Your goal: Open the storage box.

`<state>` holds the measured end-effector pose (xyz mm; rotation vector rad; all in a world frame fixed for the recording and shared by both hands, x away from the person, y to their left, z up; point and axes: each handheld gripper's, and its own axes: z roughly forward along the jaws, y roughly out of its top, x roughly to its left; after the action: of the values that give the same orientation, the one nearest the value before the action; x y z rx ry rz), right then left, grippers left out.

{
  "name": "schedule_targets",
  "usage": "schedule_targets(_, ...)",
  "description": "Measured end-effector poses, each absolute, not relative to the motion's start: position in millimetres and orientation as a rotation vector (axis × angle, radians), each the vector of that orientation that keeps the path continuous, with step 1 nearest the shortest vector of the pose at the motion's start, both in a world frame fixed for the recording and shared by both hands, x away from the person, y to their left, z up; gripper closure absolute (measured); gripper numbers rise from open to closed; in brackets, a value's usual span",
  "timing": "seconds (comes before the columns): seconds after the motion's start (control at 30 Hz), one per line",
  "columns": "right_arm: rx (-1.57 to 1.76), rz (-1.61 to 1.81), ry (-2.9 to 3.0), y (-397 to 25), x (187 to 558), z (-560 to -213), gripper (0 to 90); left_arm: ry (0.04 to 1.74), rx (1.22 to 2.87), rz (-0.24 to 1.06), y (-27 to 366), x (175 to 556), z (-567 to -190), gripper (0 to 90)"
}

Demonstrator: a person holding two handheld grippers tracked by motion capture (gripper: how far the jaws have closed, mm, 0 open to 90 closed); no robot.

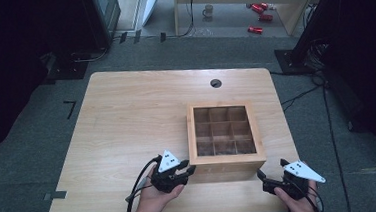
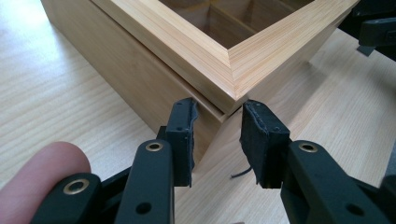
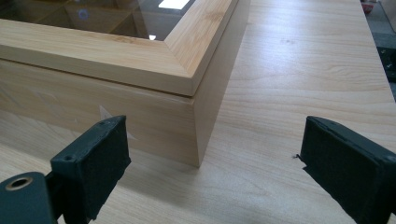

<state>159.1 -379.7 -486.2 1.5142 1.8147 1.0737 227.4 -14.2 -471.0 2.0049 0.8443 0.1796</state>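
Pale wooden table (image 1: 127, 125) on grey carpet, dark room around. Left gripper (image 1: 180, 174) at the near-left corner of the compartmented wooden box (image 1: 227, 159), jaws partly spread, straddling that corner just under the lid's edge (image 2: 219, 60). Right gripper (image 1: 270, 181) just off the near-right corner, jaws spread wide, apart from the wood (image 3: 140, 116). Hands low at the table's near edge. Red cans (image 1: 259, 12) and mug (image 1: 208, 10) on the floor beyond.

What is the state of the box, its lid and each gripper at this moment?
Box: upright on the table, compartments look empty.
Lid: down, closed, with a clear pane.
Left gripper: open, jaws either side of the box's near-left corner.
Right gripper: open wide, near the box's near-right corner, apart from it.
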Motion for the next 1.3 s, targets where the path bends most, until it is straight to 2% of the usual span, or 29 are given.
schedule_targets(0.1, 1.530, 1.104, 1.789, -380.8, 158.7, -485.2, 14.9, 0.832, 2.000, 0.191, -15.3, 226.6, -467.5, 67.3)
schedule_targets(0.27, 1.535, 1.185, 1.737, -381.5, 158.3, -482.7, 25.2, 0.831, 2.000, 0.196, -15.8, 226.5, -467.2, 66.6)
schedule_targets(0.37, 1.520, 1.183, 1.706, -378.0, 159.2, -482.6, 35.2, 0.828, 2.000, 0.197, -16.1, 226.5, -466.4, 66.4)
schedule_targets(0.4, 1.520, 1.183, 1.706, -378.0, 159.2, -482.6, 35.2, 0.827, 1.999, 0.197, -16.2, 226.5, -466.1, 66.4)
schedule_targets(0.53, 1.505, 1.172, 1.689, -374.9, 160.3, -484.3, 46.5, 0.826, 1.997, 0.195, -16.5, 226.8, -464.8, 66.3)
schedule_targets(0.77, 1.477, 1.182, 1.678, -370.2, 159.1, -483.6, 51.8, 0.829, 1.985, 0.195, -16.3, 226.7, -464.1, 65.5)
schedule_targets(0.97, 1.468, 1.179, 1.679, -369.5, 159.4, -482.9, 51.7, 0.841, 1.974, 0.206, -11.8, 227.0, -466.5, 56.0)
schedule_targets(1.17, 1.438, 1.194, 1.648, -367.9, 162.3, -473.2, 51.0, 0.854, 2.007, 0.239, -6.9, 226.3, -475.1, 37.5)
schedule_targets(1.2, 1.438, 1.194, 1.648, -367.9, 162.3, -473.2, 51.0, 0.867, 2.014, 0.243, -4.4, 227.2, -476.7, 37.5)
schedule_targets(1.3, 1.425, 1.205, 1.640, -367.9, 165.8, -467.2, 50.1, 0.912, 2.023, 0.260, 3.3, 229.9, -480.8, 29.9)
